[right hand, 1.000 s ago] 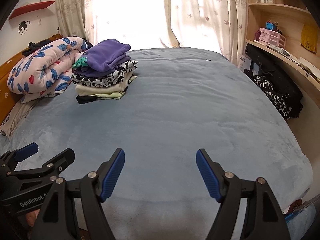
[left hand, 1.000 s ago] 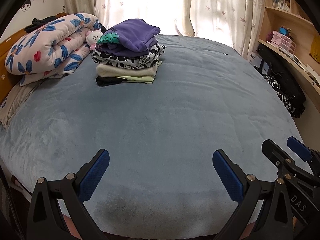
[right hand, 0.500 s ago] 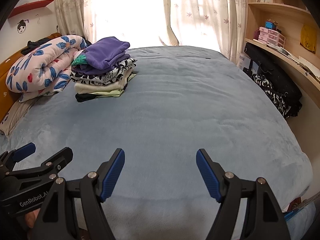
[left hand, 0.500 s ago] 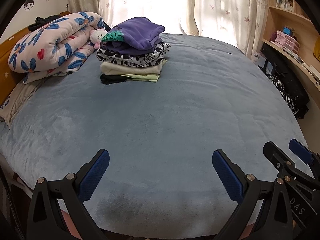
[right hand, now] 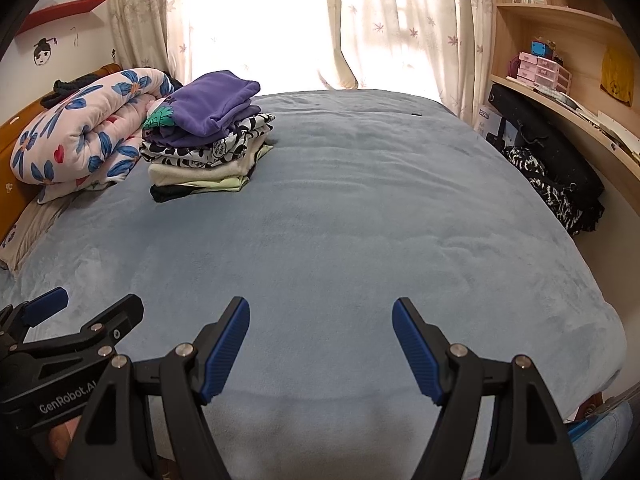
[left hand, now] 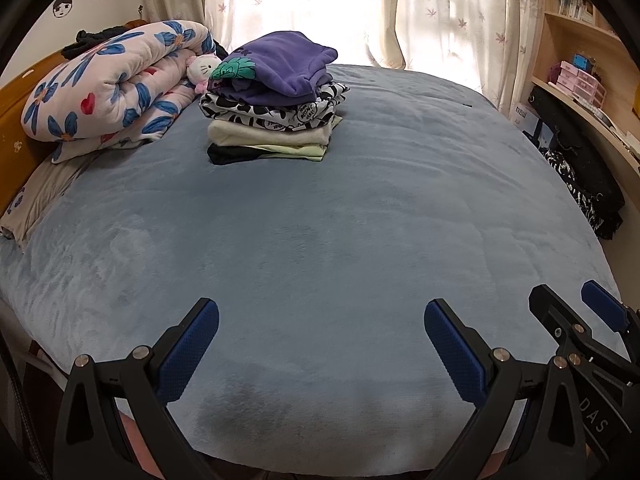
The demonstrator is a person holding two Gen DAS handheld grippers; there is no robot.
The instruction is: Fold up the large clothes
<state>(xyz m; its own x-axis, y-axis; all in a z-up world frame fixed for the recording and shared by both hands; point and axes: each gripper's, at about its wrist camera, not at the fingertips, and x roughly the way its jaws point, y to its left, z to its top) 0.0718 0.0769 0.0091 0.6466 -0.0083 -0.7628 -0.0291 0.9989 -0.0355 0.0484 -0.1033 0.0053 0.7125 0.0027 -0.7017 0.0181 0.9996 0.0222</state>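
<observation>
A stack of folded clothes (left hand: 276, 100), purple on top, then black-and-white, cream, pale green and black, sits far back left on the blue-blanketed bed (left hand: 340, 220). It also shows in the right wrist view (right hand: 208, 136). My left gripper (left hand: 320, 340) is open and empty above the bed's near edge. My right gripper (right hand: 320, 340) is open and empty beside it, to the right. Each gripper shows at the edge of the other's view. No unfolded garment lies on the bed.
A rolled floral quilt (left hand: 108, 88) and a plush toy (left hand: 200, 70) lie at the headboard on the left. Dark clothes (right hand: 556, 176) are piled between the bed and a wooden shelf unit (right hand: 560, 80) on the right. Curtains hang behind.
Both views have shifted slightly, so the stack sits a little more to the right in the left wrist view. Both grippers stay open and empty.
</observation>
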